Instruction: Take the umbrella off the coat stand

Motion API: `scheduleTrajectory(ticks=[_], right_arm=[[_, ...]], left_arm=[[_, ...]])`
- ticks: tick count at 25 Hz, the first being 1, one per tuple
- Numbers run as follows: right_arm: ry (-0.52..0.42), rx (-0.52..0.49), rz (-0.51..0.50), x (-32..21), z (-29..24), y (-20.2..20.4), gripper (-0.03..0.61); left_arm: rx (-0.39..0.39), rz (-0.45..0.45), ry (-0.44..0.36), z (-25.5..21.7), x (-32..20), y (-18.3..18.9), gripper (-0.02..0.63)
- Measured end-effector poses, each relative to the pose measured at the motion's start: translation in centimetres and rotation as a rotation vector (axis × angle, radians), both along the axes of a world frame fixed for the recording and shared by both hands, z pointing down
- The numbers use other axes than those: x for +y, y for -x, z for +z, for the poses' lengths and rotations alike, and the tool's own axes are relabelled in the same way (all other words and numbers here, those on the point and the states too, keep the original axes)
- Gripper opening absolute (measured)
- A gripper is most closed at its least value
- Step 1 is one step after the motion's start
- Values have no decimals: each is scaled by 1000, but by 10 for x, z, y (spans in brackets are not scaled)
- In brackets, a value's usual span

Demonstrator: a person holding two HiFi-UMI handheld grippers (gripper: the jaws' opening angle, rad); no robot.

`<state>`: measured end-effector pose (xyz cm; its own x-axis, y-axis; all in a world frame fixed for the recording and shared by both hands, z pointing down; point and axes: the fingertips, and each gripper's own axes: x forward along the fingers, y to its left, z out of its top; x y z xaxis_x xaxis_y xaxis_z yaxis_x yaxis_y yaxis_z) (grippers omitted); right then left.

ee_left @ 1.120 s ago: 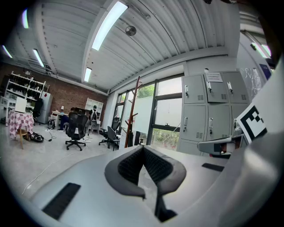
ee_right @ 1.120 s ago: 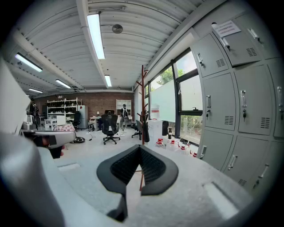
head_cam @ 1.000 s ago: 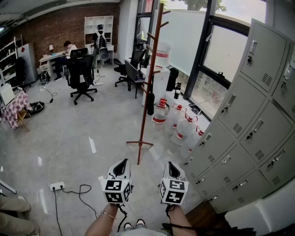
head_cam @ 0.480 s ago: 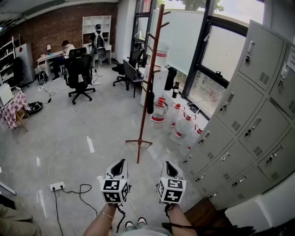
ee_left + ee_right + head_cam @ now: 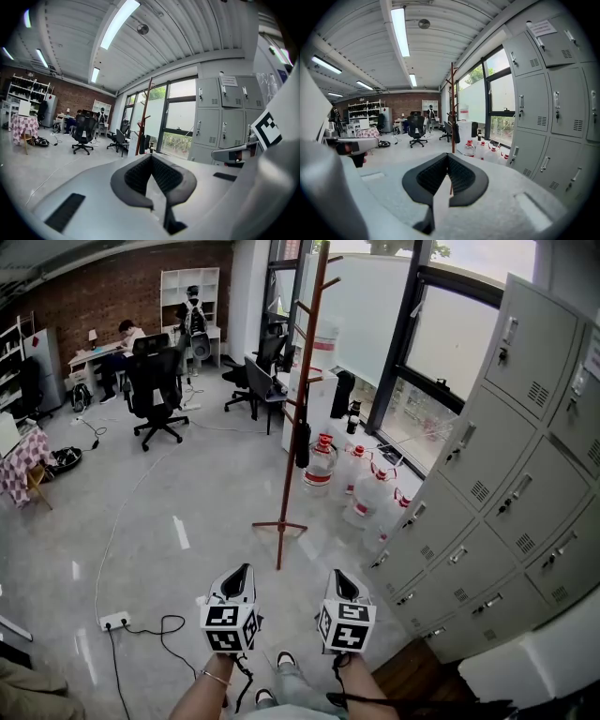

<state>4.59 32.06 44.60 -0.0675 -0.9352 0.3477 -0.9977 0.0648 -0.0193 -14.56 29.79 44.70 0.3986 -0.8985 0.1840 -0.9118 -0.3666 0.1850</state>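
While the umbrella [image 5: 303,444] hangs on the coat stand [image 5: 294,486], left gripper [image 5: 242,571] and right gripper [image 5: 339,576] hover short of it, jaws closed, empty. Next, I'd say: close in, then open.

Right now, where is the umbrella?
In the head view, the black folded umbrella hangs about halfway up the coat stand, centre frame, just left of the water jugs by the window.

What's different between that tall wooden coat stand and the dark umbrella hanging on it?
The coat stand is reddish-brown wood; the umbrella is black. The coat stand is tall and reaches well above the umbrella, which is short and folded. The coat stand rests on the floor on splayed feet; the umbrella hangs from it, clear of the floor. Both are slender and roughly upright.
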Motion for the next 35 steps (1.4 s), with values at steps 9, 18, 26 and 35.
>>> scheduleTrajectory(ticks=[9,18,26,35], right_arm=[[-27,31,-29,-62,-9,-10,5],[-25,32,-58,-141,-9,-16,5],[-6,34,-74,-199,-7,-32,5],[-6,36,-98,-266,-11,-46,5]], left_arm=[[5,-24,-18,-6,-57,-11,3],[0,-49,-28,-10,-132,-17,3],[-7,-54,-9,-8,-191,-35,3],[-13,-78,-14,-12,-253,-47,4]])
